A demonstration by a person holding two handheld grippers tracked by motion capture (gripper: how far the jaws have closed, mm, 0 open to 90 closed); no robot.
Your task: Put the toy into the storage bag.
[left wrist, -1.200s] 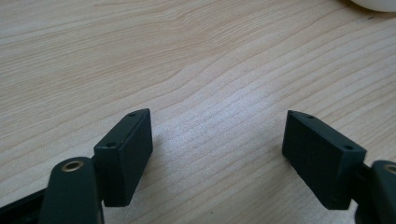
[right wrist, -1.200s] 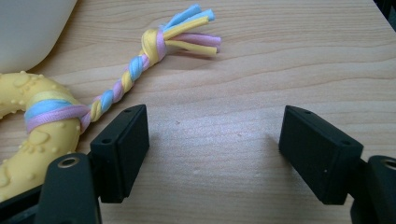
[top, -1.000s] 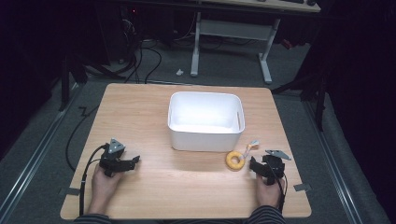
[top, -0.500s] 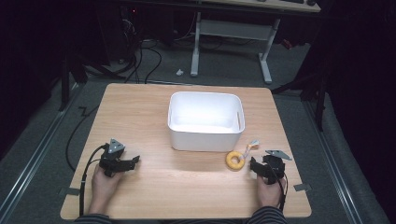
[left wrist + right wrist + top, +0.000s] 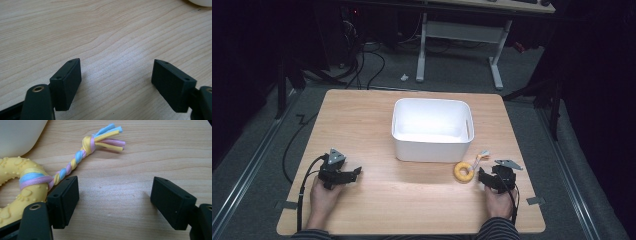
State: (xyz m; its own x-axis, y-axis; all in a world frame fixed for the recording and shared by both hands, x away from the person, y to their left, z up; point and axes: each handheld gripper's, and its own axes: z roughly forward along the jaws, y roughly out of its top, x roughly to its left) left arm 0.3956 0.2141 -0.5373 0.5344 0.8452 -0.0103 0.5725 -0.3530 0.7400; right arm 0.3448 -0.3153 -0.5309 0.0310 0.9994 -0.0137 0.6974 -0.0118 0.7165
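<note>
I am at the very start of the pick: my right claw rests low on the table, jaws spread wide with nothing between them, and the yellow ring toy lies just to its left, near the front right corner of the white bin. In the right gripper view the ring sits beside my left jaw, and its braided rope tail of blue, pink and yellow runs up and away past that jaw's tip, ending in a frayed tuft. Whether the jaw touches the rope I cannot tell; it is very close. Nothing is gripped yet.

My left claw is well apart from all this, low over bare wood on the left side, also spread and empty.

As I judge it, the work is to get the toy into the bin, and none of it is done. The next move calls for shifting my right claw leftward so that the ring's band, or the braid near the knot, comes between the jaws, then closing. The braid is thin and soft, so the ring seems the surer hold.
</note>
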